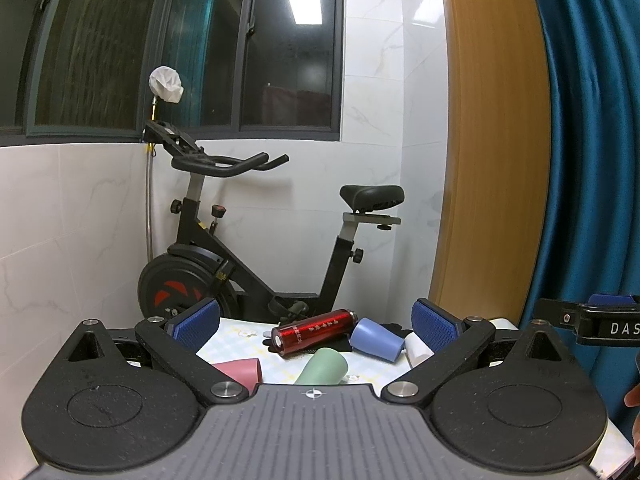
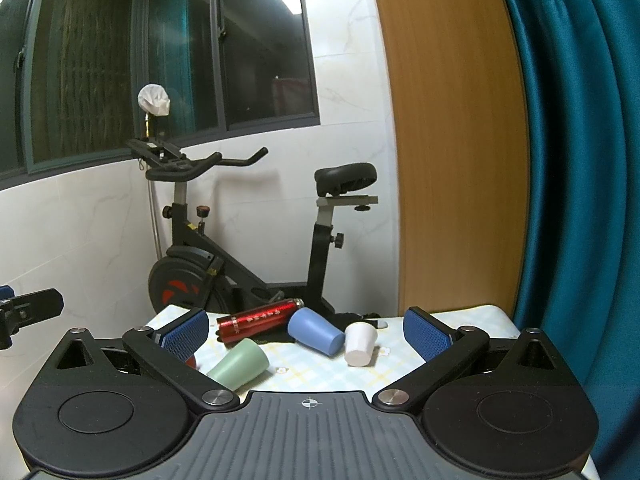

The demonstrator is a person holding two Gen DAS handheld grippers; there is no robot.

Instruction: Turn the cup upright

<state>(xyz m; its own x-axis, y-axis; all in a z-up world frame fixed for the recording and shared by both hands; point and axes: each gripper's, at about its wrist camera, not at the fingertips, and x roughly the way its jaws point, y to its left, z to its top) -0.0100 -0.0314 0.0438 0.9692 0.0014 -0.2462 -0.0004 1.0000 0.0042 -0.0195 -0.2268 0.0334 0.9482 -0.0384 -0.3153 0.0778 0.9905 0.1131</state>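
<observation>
**Cups down on bench, both tongs wide and empty**

Left tongs [image 1: 315, 328]: blue pads spread wide, nothing between them, held back from the cups over the near bench [image 2: 472, 316] edge. Right tongs [image 2: 306, 330]: same, wide apart, empty.

L to R on the checked cloth:
- Pink cup [image 1: 240, 369]: on its side, partly hidden behind the left tongs' arm; mouth direction can't tell.
- Green cup [image 2: 240, 364]: on its side, long axis running diagonal, near-left to far-right, wider end toward far right. Closest to the tongs.
- Red bottle [image 2: 260, 320]: lying flat behind the green cup, long axis left-right, cap end to the right, near the blue cup.
- Blue cup [image 2: 316, 330]: on its side, long axis diagonal, wider end far-left by the bottle cap, narrow end near-right, just beside the white cup.
- White cup [image 2: 360, 344]: tilted, wider end up and away, narrow end down toward the camera; upright or leaning, can't tell.

Dark cloth item lies under the bottle and blue cup. Exercise bike [image 2: 248, 240] stands behind the bench against the tiled wall.
</observation>
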